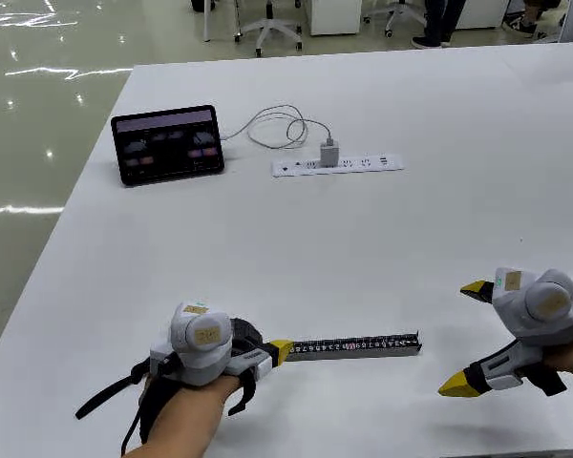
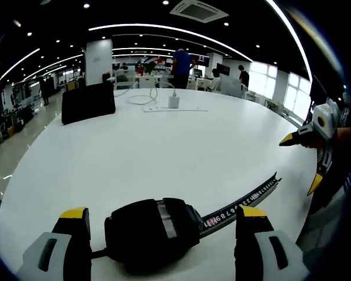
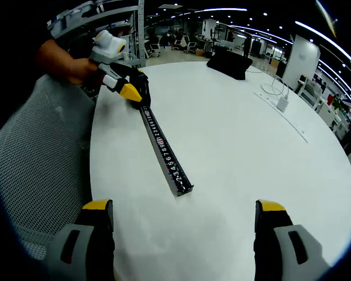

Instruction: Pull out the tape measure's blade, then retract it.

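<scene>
A black tape measure case (image 1: pixel 250 336) lies on the white table (image 1: pixel 363 248) near its front edge. Its blade (image 1: pixel 355 345) is pulled out flat to the right and ends in a hook. My left gripper (image 1: pixel 258 348) stands open around the case (image 2: pixel 152 231), the jaws a little apart from its sides. The blade (image 2: pixel 245 199) runs toward my right gripper (image 2: pixel 300 163). My right gripper (image 1: pixel 465 336) is open with nothing in it, a short way right of the blade's tip. In the right gripper view the blade (image 3: pixel 167 155) lies ahead of my right gripper (image 3: pixel 184 208), and my left gripper (image 3: pixel 128 88) sits at the blade's far end.
A dark tablet (image 1: pixel 167 143) stands at the back left. Next to it lies a white power strip (image 1: pixel 336 164) with a charger (image 1: pixel 328 153) and a looped cable. A grey mesh chair (image 3: pixel 35 164) is beside the table's near edge.
</scene>
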`<state>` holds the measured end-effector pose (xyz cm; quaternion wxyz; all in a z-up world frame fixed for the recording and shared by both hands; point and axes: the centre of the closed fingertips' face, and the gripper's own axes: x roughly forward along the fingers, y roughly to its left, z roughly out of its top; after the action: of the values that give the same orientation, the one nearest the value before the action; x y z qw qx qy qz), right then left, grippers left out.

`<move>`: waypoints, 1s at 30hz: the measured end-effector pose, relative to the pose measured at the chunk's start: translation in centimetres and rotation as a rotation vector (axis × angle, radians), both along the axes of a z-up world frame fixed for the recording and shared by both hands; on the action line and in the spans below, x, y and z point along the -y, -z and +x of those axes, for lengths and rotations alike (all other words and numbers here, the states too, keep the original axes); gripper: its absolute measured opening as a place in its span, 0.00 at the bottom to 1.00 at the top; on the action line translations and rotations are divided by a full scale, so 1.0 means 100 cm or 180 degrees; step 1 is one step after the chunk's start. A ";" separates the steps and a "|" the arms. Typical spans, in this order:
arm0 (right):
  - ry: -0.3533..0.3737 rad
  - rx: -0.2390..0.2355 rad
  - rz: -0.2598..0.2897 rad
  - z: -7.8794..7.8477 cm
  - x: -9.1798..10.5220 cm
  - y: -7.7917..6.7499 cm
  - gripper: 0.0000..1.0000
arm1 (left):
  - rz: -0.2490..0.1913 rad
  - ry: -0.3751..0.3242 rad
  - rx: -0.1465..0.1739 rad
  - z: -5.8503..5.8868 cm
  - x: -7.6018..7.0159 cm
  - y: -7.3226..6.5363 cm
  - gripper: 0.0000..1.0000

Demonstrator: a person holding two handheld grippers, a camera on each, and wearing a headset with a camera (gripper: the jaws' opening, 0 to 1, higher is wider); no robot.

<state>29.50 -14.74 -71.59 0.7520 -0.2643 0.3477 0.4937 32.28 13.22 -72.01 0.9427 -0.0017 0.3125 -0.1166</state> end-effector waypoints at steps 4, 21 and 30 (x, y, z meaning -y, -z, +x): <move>-0.0156 -0.0061 -0.0108 0.002 -0.004 0.009 0.95 | -0.0063 -0.0063 0.0015 0.001 0.002 0.001 1.00; -0.0775 -0.0192 -0.0389 0.016 -0.018 0.017 0.79 | -0.0203 -0.0246 0.0043 0.003 -0.011 0.012 1.00; -0.0972 -0.0294 -0.0486 0.012 -0.026 0.029 0.63 | -0.0188 -0.0172 0.0045 0.003 -0.008 0.013 1.00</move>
<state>30.68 -12.14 -74.49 0.6293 -0.3474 0.3742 0.5859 32.61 13.99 -73.29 0.9473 -0.0371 0.3021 -0.1003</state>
